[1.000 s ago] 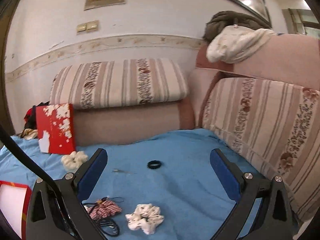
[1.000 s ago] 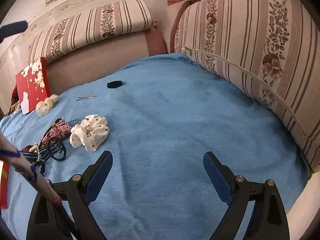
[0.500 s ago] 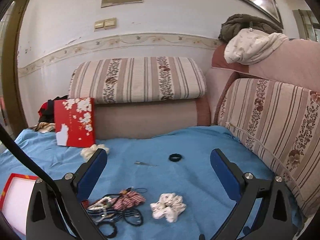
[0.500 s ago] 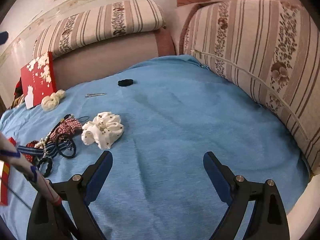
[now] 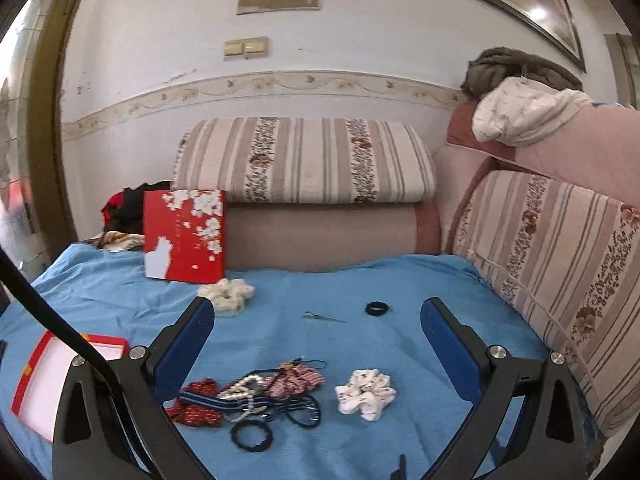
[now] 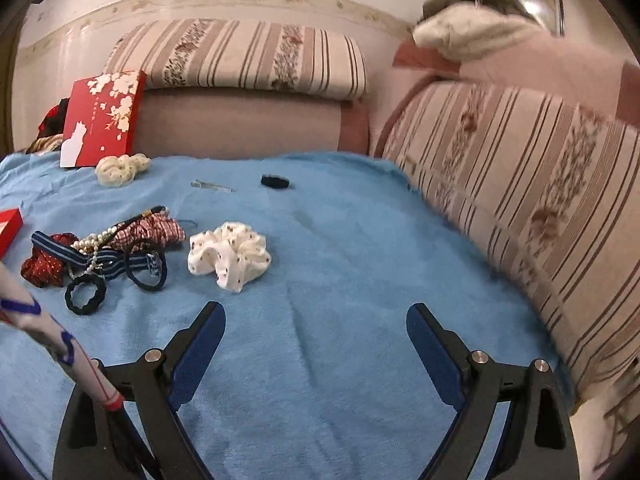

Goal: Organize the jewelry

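— Both cameras have drawn back; where's the jewelry?
— Tangled pile on the blue blanket, beside the white scrunchie. Left gripper and right gripper jaws spread, empty

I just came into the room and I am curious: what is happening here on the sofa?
A person holds two grippers over a blue blanket, both open and empty. Nothing is picked up yet. A pile of hair ties and beads, a white scrunchie and a hair clip lie loose; an open red box waits at the left.
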{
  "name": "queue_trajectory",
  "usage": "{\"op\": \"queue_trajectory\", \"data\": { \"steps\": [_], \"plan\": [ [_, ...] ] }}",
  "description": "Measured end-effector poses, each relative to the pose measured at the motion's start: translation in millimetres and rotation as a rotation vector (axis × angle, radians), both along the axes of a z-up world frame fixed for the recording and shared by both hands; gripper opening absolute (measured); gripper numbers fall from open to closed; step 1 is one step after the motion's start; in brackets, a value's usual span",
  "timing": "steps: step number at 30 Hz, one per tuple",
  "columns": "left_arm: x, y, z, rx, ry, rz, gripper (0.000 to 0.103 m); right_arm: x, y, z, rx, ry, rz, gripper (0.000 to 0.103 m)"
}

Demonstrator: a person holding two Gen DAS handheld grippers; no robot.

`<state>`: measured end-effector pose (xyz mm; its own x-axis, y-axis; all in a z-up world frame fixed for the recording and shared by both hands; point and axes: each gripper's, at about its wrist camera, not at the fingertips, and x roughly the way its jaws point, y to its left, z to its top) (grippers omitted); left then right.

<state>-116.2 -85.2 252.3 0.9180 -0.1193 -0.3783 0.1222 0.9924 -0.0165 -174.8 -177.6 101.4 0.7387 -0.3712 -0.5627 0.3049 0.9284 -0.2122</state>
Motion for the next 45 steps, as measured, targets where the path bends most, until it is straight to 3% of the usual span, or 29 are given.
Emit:
{"op": "queue_trajectory", "data": {
  "steps": [2,8,12,16,19,21,23,25,26,34,37,42,43,44,45],
  "plan": [
    [-5.4,10.1,2.3,0.017,-0.006,0.037,0.103,-1.4,-1.2,5.8,-0.012,-0.024,-0.003,0.095],
    [-23.0,64.4,-2.5,0.057,0.016,0.164,0.103,-1.7,-38.6,10.2,0.146,-0.032,-0.054,0.095],
    [-27.7,114.0,-21.7,0.063,0.133,0.231,0.103,-6.0,-66.7,2.2,0.281,-0.008,-0.065,0.09],
    [-22.2,145.2,-49.7,0.112,0.261,0.25,0.103,-13.1,-74.8,-7.6,0.372,0.022,-0.011,0.085],
    [-12.6,163.3,-77.3,0.099,0.373,0.231,0.103,-19.2,-77.3,-14.6,0.467,0.019,0.049,0.085],
    [-7.2,172.3,-92.4,0.055,0.432,0.209,0.098,-17.6,-76.0,-22.5,0.528,0.045,0.077,0.085],
    [0.5,177.7,-103.6,0.034,0.467,0.203,0.081,-15.3,-74.9,-28.2,0.573,0.057,0.086,0.085],
    [11.6,181.1,-118.6,0.039,0.517,0.206,0.067,-12.9,-69.8,-29.6,0.581,0.064,0.102,0.085],
    [15.6,183.1,-125.6,0.035,0.536,0.197,0.066,-11.6,-65.8,-28.9,0.582,0.061,0.112,0.085],
    [59.4,202.0,-177.4,-0.029,0.613,0.178,0.066,-5.9,-42.4,-28.3,0.471,0.092,0.184,0.085],
    [86.2,199.7,-196.6,-0.031,0.624,0.116,0.066,-13.0,-45.8,-29.7,0.411,0.088,0.157,0.085],
    [114.4,191.4,-217.5,-0.063,0.637,0.014,0.066,-18.6,-50.3,-39.0,0.407,0.104,0.121,0.085],
    [118.0,192.2,-220.7,-0.098,0.649,-0.008,0.059,-17.8,-48.9,-37.2,0.396,0.097,0.124,0.085],
    [119.6,193.5,-222.2,-0.136,0.657,-0.029,0.025,-16.5,-48.4,-35.8,0.396,0.094,0.124,0.085],
    [121.0,195.4,-224.4,-0.175,0.681,-0.041,0.008,-9.2,-50.1,-33.9,0.433,0.098,0.133,0.085]
  ]
}}
